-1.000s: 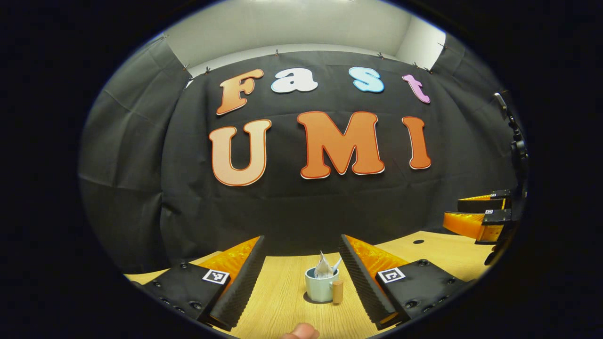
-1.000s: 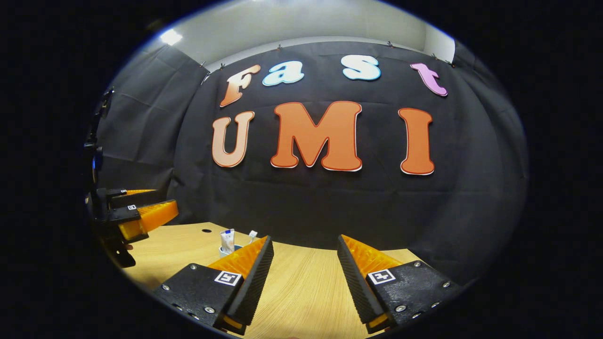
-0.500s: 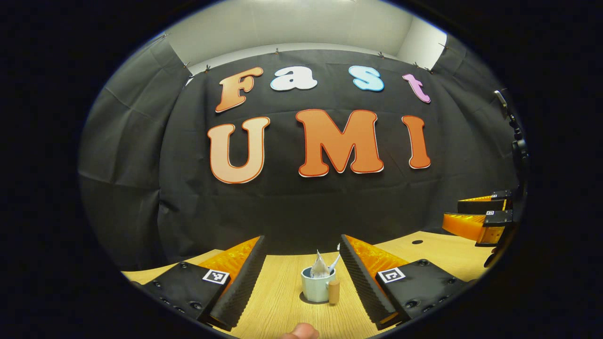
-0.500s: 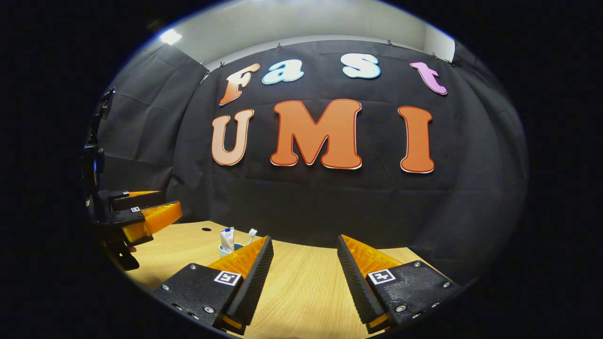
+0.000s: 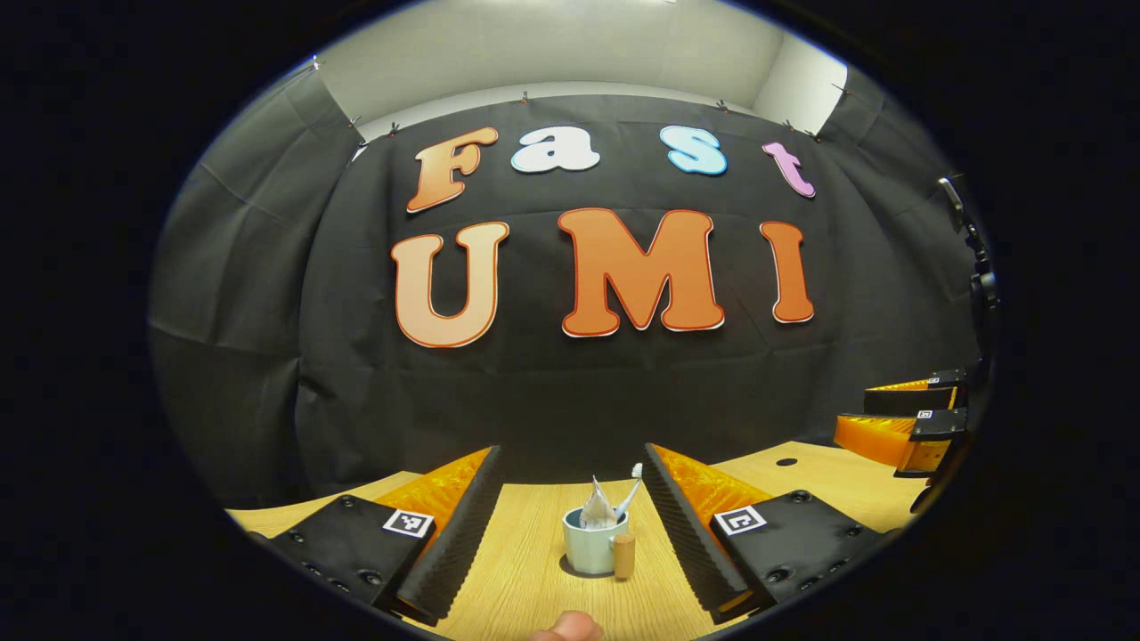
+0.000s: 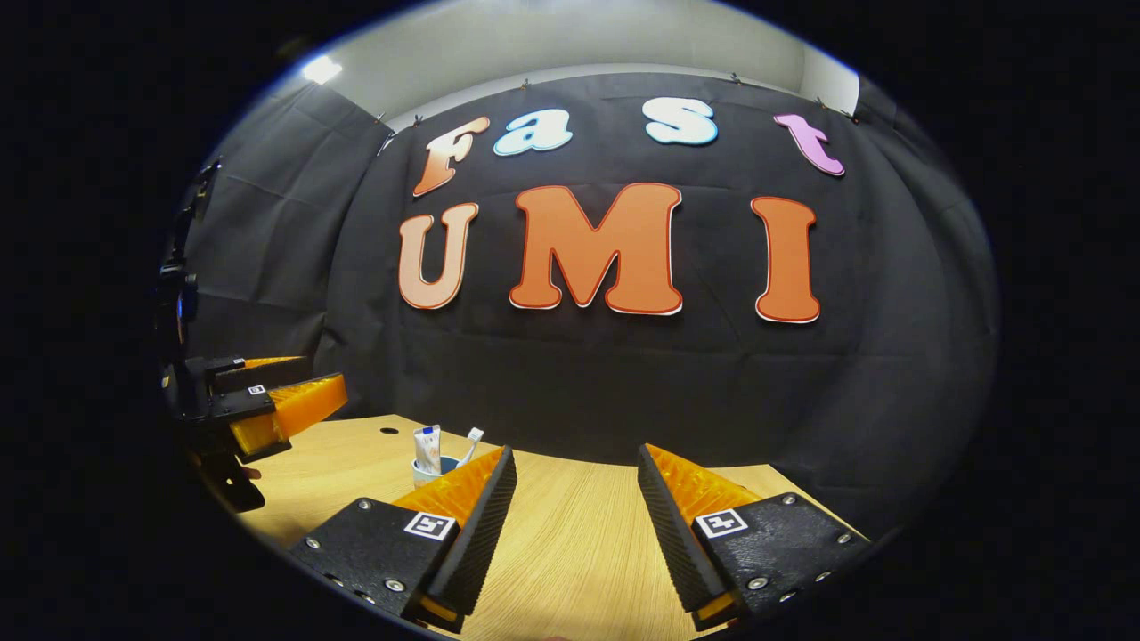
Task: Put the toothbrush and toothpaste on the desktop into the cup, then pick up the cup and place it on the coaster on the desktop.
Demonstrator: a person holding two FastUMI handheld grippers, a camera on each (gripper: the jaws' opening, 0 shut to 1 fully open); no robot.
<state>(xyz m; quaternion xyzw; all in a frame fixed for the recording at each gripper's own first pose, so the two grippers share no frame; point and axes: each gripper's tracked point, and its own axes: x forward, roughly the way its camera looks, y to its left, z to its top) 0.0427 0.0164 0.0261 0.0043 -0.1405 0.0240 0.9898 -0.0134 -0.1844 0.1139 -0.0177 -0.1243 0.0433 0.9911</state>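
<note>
Cup (image 5: 590, 551) stands on the counter (image 5: 534, 579) with toothpaste (image 5: 597, 514) and toothbrush (image 5: 631, 485) already inside; no coaster is clearly visible. Left tongs (image 5: 570, 525) frame it, spread apart and empty; right tongs (image 6: 570, 525) wait apart too. Lifting looks next.

No text is legible; the toothpaste (image 6: 427, 448) tube's print is too small to read.
</note>
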